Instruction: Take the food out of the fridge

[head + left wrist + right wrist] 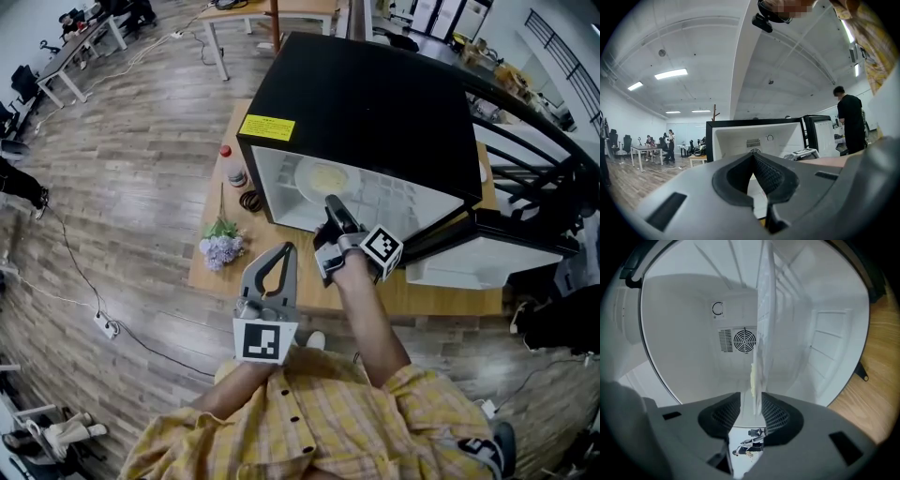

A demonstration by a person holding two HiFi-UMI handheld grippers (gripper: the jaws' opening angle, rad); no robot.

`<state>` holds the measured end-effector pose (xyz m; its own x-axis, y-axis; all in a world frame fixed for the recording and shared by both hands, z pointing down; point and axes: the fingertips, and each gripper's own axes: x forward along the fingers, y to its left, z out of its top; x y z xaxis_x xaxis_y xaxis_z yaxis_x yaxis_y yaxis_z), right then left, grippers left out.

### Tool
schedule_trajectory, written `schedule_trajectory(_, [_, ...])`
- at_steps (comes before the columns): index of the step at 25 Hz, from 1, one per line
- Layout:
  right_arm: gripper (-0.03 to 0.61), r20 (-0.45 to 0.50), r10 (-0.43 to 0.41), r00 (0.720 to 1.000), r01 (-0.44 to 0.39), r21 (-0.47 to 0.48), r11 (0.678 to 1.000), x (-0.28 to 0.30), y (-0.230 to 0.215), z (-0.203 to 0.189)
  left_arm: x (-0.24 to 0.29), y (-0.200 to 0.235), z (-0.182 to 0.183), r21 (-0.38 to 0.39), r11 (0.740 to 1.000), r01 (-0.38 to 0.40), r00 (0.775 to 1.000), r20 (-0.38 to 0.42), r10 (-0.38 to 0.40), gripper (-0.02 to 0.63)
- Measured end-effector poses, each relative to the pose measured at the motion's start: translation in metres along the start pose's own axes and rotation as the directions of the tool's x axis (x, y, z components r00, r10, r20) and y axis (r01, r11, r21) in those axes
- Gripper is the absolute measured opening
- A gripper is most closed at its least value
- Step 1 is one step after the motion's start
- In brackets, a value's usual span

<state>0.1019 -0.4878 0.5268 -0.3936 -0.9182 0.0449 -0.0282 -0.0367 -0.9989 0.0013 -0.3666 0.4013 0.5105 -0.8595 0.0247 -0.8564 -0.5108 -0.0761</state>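
Observation:
A black mini fridge [366, 103] stands open on a wooden table [441, 295]. Inside it lies a white plate [323, 178] with pale yellow food on it. My right gripper [333, 204] reaches into the fridge mouth. In the right gripper view the plate [764, 310] shows edge-on with the yellow food [753, 378], its rim between the open jaws of the right gripper [750, 411], with a gap at the pads. My left gripper [286, 251] hangs in front of the table, shut and empty. In the left gripper view it [753, 157] faces the fridge [754, 136].
The fridge door [487, 253] swings out to the right. Left of the fridge stand a red-capped bottle [230, 164], a dark coil [249, 200] and purple flowers [222, 248]. A person in black [851, 122] stands beyond the door. A power strip [105, 323] lies on the floor.

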Motion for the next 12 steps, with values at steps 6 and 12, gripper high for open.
schedule_trajectory(6, [0.119,0.018,-0.015,1.0,0.014,0.042,0.999,0.012,-0.008,0.003,0.0,0.009,-0.005,-0.016,1.0,-0.019,1.0,-0.003,0.019,0.006])
schedule_trajectory(12, [0.05,0.031,-0.035,0.999,0.033,0.04,0.999,0.018,-0.013,0.004,-0.003,0.016,-0.01,-0.027,0.999,-0.027,1.0,-0.009,0.027,0.006])
